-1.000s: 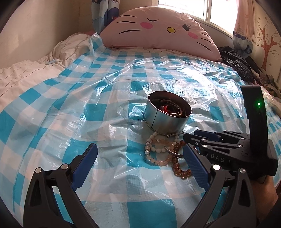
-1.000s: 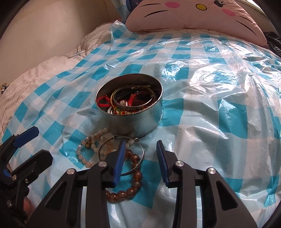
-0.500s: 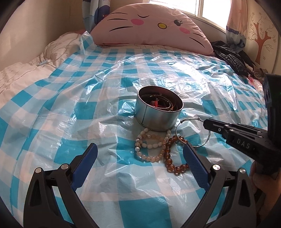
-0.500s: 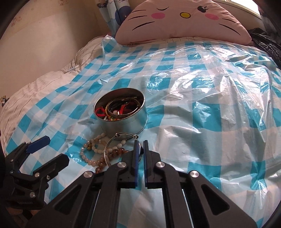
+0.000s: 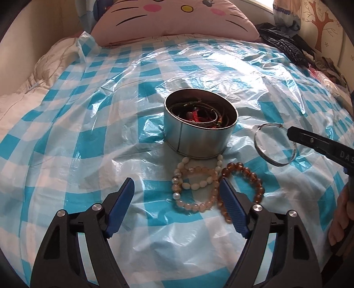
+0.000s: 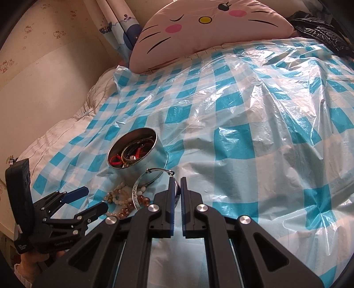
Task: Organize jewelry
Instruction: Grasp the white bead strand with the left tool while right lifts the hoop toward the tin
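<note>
The right gripper is pinching the silver bangle just beside the tin, probably to drop it inside. The left gripper, wide but just narrowing, is straddling the pale bead bracelet in front, nothing clamped.

- We see a bed under a blue-checked plastic sheet.
- On the sheet stands a tin; pale beads and amber beads lie just beside it.
- A cat pillow rests at the head.
</note>
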Demonstrator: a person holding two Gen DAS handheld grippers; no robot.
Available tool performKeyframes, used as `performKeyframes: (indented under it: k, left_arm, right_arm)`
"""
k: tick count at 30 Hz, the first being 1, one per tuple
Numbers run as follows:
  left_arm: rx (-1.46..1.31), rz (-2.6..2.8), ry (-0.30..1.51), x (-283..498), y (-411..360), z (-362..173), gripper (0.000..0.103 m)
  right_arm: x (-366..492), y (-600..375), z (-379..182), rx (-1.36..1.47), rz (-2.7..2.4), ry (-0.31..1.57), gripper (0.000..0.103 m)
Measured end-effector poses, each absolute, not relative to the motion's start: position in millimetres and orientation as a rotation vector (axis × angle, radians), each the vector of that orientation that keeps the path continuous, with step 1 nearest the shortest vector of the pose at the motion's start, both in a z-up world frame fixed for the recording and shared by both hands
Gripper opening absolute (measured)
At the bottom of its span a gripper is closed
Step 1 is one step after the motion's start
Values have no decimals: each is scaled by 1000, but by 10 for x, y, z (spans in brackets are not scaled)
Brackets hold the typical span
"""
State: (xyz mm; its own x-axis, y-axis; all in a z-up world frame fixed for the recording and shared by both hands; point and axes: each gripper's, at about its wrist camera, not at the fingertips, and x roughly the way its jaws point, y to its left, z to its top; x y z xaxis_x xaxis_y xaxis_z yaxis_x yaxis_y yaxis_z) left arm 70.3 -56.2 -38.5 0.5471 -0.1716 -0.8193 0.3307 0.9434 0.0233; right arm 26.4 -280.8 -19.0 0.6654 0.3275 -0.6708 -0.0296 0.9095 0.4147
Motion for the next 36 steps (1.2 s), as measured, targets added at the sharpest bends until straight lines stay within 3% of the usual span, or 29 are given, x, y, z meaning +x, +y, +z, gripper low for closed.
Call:
performKeyframes:
  k: [5,7,8,11,25,36]
  left_arm:
    - [263,-354,992,855,-643,-500,68]
    - [289,-367,1027,882,-691,-592,47]
    - [295,-376,1044,882,-702,-629,30]
    - [305,-380,1044,819,-710,-638,9]
    - [63,-398,917,452,-341,-33,7]
    - [26,-437,836,584,-562,294,7]
  right_arm:
    - [278,-2789,-196,389,225,823,6]
    - [281,-2798,-203,392,228,825,6]
    - [281,-2795,-201,393,227,825,6]
    - [286,-2793,-206,394,227,825,6]
    - [237,-2804,-135,413,254,780,6]
    - [186,-2694,71,397,294,686,6]
